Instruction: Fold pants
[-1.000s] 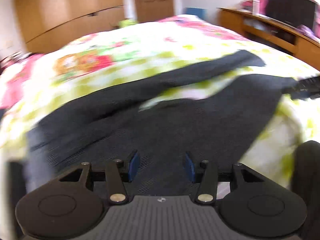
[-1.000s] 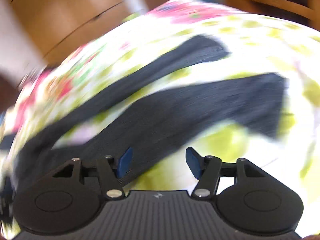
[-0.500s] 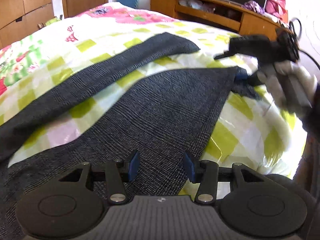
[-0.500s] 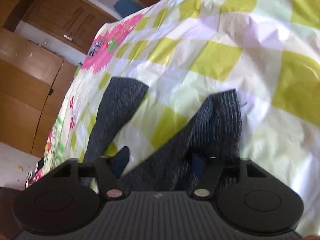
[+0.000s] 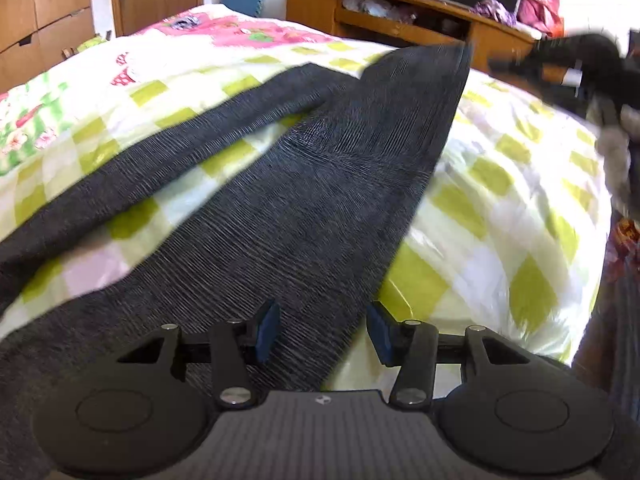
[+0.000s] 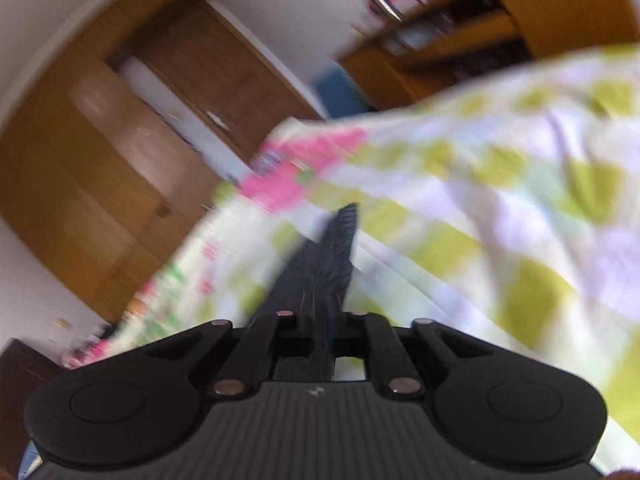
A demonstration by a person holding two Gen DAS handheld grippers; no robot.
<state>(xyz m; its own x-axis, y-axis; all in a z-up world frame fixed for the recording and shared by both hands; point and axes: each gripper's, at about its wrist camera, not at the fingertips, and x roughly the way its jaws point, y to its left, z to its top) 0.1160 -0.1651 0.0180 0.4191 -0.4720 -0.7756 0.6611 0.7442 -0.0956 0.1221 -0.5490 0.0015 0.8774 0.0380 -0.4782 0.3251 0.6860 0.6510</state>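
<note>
Dark grey pants [image 5: 304,200] lie spread on the checked bedspread [image 5: 500,208]. Your right gripper [image 6: 320,316] has just been closing and now pinches the near leg's hem; carry it across onto the other leg, edges matched. Your left gripper [image 5: 322,330], half open and empty, should pin the near cloth.

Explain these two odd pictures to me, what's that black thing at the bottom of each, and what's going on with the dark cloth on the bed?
Each black thing is a hand-held gripper with a camera looking along its two fingers; a person holds one in each hand. One picture is from the left gripper: its blue pads stand open over the dark pants, spread on a checked bedspread. The other, blurred, is from the right gripper: its jaws have just been closing and now pinch a pant leg end. That gripper also shows at the left view's upper right, lifting the leg.
</note>
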